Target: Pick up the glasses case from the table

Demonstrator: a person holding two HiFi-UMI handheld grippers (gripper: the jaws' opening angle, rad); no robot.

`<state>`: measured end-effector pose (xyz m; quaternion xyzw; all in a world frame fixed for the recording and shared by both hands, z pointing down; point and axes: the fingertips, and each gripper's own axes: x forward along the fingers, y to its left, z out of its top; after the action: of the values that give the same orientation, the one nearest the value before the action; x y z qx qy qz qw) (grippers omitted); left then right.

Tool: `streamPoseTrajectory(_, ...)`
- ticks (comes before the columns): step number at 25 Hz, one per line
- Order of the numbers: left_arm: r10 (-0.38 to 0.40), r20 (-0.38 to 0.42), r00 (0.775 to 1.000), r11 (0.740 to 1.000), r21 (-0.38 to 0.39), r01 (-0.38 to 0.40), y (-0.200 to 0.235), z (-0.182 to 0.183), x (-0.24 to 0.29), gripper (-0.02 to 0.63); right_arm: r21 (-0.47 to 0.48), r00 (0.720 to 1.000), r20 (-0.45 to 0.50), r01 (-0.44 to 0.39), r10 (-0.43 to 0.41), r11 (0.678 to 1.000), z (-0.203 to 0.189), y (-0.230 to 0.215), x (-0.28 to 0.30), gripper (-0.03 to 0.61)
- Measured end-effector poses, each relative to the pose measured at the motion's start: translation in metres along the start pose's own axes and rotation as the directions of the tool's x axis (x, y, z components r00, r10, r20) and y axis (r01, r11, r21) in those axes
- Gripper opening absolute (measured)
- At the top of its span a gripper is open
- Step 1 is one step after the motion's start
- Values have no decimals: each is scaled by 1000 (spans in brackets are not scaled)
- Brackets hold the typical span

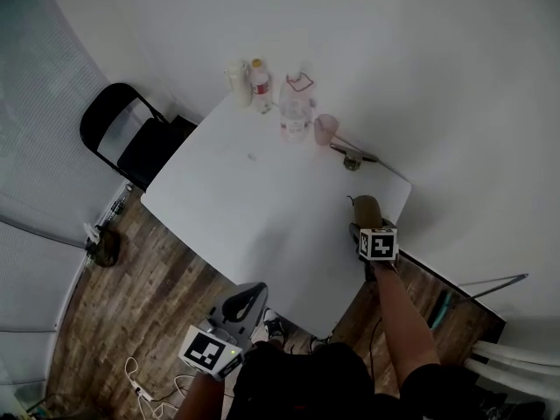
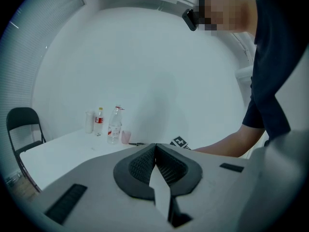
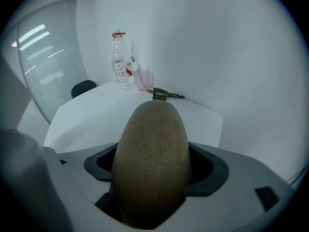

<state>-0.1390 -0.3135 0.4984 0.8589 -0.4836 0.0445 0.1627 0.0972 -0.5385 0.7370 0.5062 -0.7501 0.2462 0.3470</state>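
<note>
Near the table's [image 1: 254, 199] right edge, the brown glasses case [image 1: 367, 208] is lying between the right tool's [image 3: 157, 166] wide-open jaws, looking light, stiff and smoothly rounded, so squeezing across its middle seems safest, while the left tool [image 2: 155, 153] is hanging closed, empty.

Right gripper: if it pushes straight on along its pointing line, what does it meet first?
The glasses case: it already lies between the right gripper's wide-open jaws, which point down at the white table. The pads seem not yet pressed on it; hard to judge.
</note>
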Motion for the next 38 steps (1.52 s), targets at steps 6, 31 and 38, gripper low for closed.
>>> streamPoseTrajectory(6, -40, 25, 999, 998, 42, 39, -19, 12, -3, 20, 10, 966, 237, -107, 102, 994, 48, 25, -97, 410)
streamPoseTrajectory(31, -81, 207, 975, 983, 178, 43, -74, 115, -27, 20, -244, 615, 733, -162, 292, 956, 121, 102, -408, 411)
streamPoseTrajectory(38, -92, 212, 973, 985, 163, 58, -80, 113, -33, 20, -255, 611, 735, -152, 293, 955, 121, 108, -415, 410)
